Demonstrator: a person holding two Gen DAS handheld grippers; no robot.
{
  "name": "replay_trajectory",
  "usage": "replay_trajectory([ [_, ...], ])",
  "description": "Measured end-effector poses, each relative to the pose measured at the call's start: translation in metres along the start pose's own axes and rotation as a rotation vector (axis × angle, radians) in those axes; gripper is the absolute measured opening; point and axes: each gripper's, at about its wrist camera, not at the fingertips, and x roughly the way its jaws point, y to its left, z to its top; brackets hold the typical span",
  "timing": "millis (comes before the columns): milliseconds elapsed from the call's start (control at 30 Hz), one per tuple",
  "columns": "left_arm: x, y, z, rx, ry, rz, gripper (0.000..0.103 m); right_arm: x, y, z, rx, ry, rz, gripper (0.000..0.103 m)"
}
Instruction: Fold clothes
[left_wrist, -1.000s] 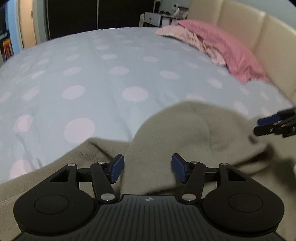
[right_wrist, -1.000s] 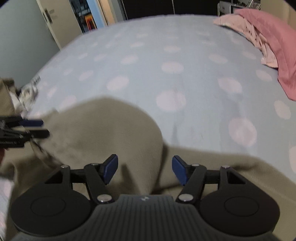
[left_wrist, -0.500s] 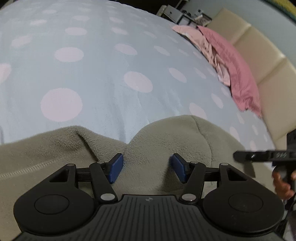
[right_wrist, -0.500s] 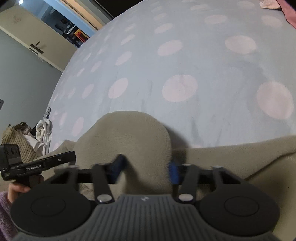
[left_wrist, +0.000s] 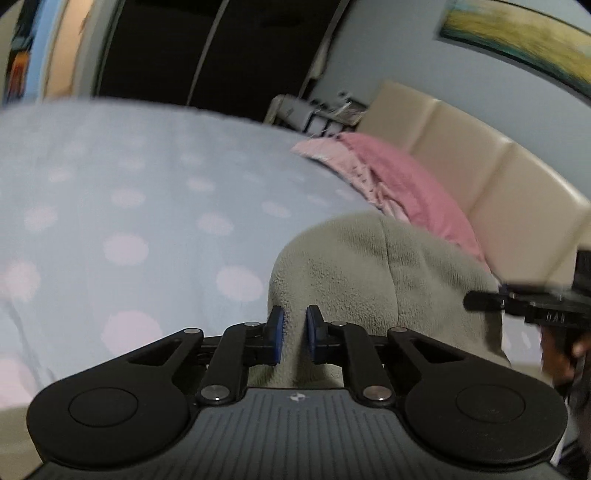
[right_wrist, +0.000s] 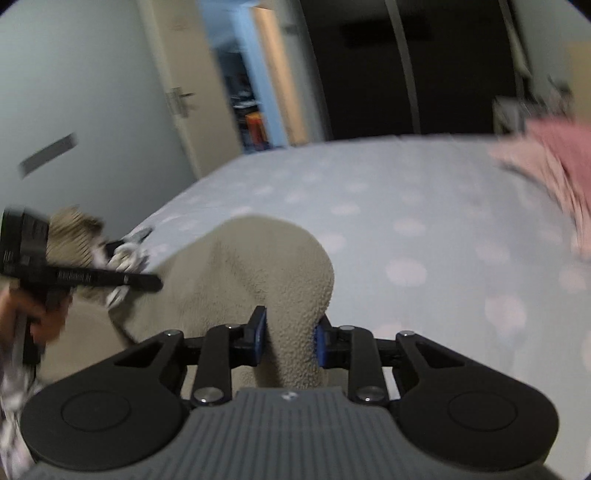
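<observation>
A person holds 2 grippers over a bed (left_wrist: 129, 206) with a pale blue cover and pink dots.

The left gripper (left_wrist: 294, 334) has its 2 blue pads (left_wrist: 276, 334) almost together. The jaws are closing, and a thin fold of the grey-green fleece (left_wrist: 369, 280) is pinched between them. The fleece is lifted up off the bed and stands in a soft hump just past the pads. It hangs down from the grip.

To the right of the fleece, the pink pillow (left_wrist: 410, 184) lies at the edge of the bed, against the cream headboard (left_wrist: 498, 177). Part of the other gripper shows blurry at the right edge of this view.

The right gripper (right_wrist: 290, 341) has its pads (right_wrist: 258, 336) a bit wider apart. These jaws are closing too, and a thicker bunch of the same fleece (right_wrist: 258, 269) fills the gap and touches both pads. The fleece rises in a round hump above the bed (right_wrist: 406, 221). To the left of the fleece, the left gripper shows as a dark blurry bar with a hand (right_wrist: 40, 317) under it. A door (right_wrist: 192, 96) stands behind the bed.
</observation>
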Motion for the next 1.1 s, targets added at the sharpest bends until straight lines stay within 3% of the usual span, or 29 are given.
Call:
replay_trajectory([
  [200,-0.032,-0.031,-0.053,0.186,0.122,0.007,0.011,-0.027,0.049,-0.039,-0.329,0.103,0.036,0.029],
  [400,-0.039,-0.053,-0.101,0.244,0.245,0.001,0.011,-0.031,0.093,-0.099,-0.557,0.307,0.073,0.029],
  [533,-0.048,-0.064,-0.119,0.287,0.295,0.02,0.011,-0.037,0.127,-0.133,-0.747,0.377,0.053,0.03],
  [633,-0.052,-0.07,-0.125,0.295,0.329,0.036,0.011,-0.041,0.143,-0.144,-0.805,0.401,0.042,0.036],
  [833,-0.073,-0.078,-0.131,0.344,0.357,0.078,0.015,-0.062,0.161,-0.144,-0.785,0.357,-0.002,0.046],
  [933,-0.088,-0.087,-0.13,0.404,0.346,0.088,0.024,-0.076,0.171,-0.144,-0.789,0.324,-0.028,0.056],
  [1000,-0.094,-0.093,-0.127,0.446,0.32,0.089,0.04,-0.082,0.18,-0.143,-0.795,0.298,-0.039,0.057],
  [1100,-0.102,-0.103,-0.123,0.494,0.267,0.096,0.05,-0.089,0.194,-0.147,-0.813,0.271,-0.044,0.059],
])
